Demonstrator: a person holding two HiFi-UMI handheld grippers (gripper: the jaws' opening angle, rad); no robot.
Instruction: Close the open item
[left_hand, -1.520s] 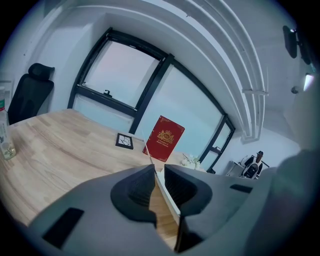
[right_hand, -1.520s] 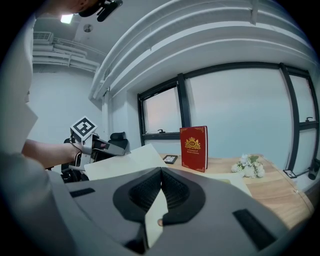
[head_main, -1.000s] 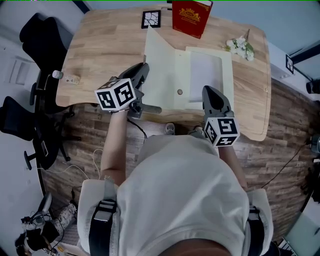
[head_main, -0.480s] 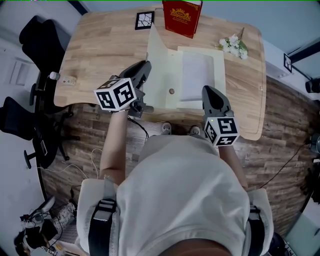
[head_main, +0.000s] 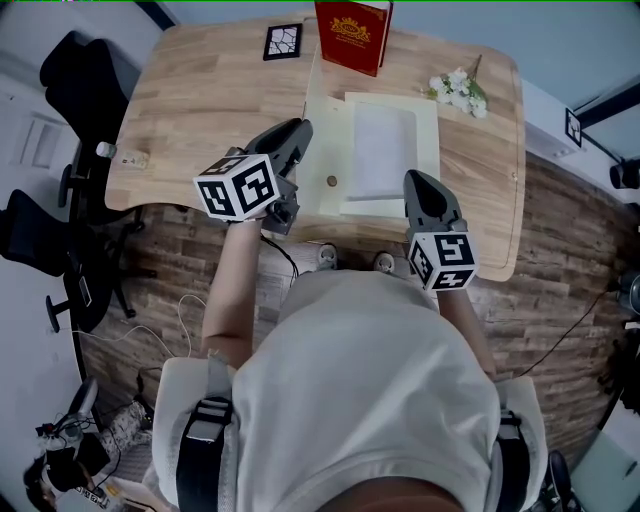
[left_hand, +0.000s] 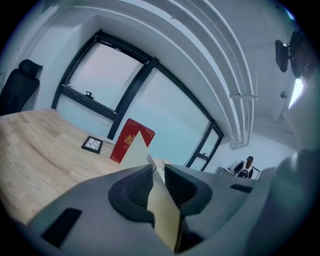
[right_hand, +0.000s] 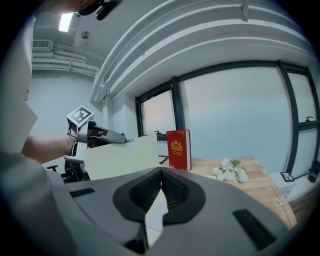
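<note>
While we stand at the near edge of the bench (head_main: 200, 110), our left gripper (head_main: 300, 128) has its jaws clamped on the cream folder (head_main: 426, 150), pinching its cover (right_hand: 125, 155), which is lifted and stands steeply over the left half. Our right gripper (head_main: 415, 180) has its jaws pressed together on the near edge of the flat right half. The folder lies mid-bench, not yet shut. Beyond it, a red book (head_main: 352, 35) stands upright at the far edge, with a black-and-white marker tile (head_main: 283, 41) to its left and a sprig of white flowers (head_main: 455, 92) to its right.
</note>
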